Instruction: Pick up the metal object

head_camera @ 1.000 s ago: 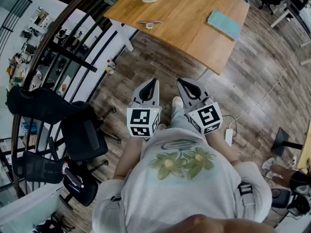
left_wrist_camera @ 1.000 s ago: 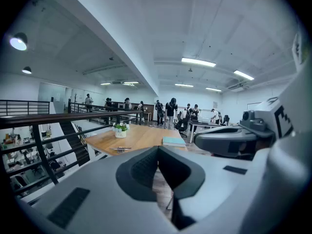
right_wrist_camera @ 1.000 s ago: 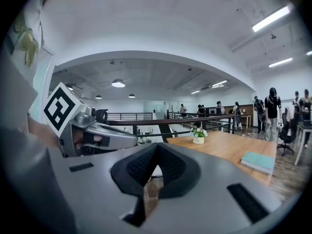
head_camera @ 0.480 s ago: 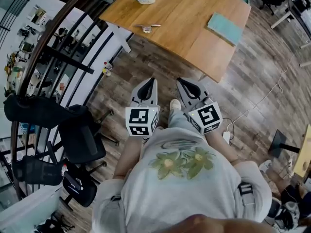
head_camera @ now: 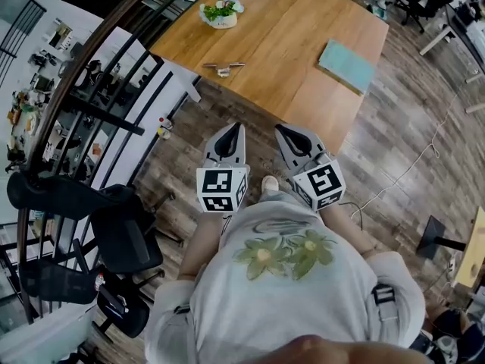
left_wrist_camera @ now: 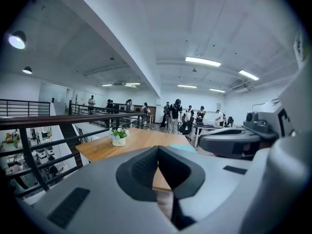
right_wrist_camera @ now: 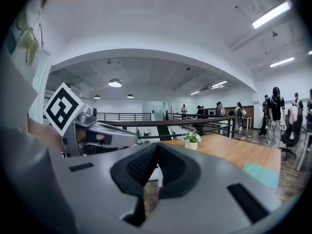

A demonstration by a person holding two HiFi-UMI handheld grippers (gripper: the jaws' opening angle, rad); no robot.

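The metal object (head_camera: 223,67), a small silvery piece with thin arms, lies on the wooden table (head_camera: 288,29) near its left edge. It does not show in either gripper view. My left gripper (head_camera: 237,128) and right gripper (head_camera: 282,130) are held side by side in front of the person's body, over the wood floor short of the table's near edge. Both are shut with nothing between the pads. In the left gripper view the jaws of the left gripper (left_wrist_camera: 157,152) meet, and in the right gripper view those of the right gripper (right_wrist_camera: 157,147) meet too.
A white pot with a plant (head_camera: 220,12) stands at the table's far left, and a teal pad (head_camera: 346,55) lies at its right. A black railing (head_camera: 98,82) curves along the left, with dark chairs (head_camera: 125,230) beyond. A white cable (head_camera: 413,161) trails on the floor. Several people (left_wrist_camera: 173,116) stand far off.
The table and the metal object have slid lower and nearer in the head view as the person walks towards them. Both grippers stay shut and keep their places before the body.
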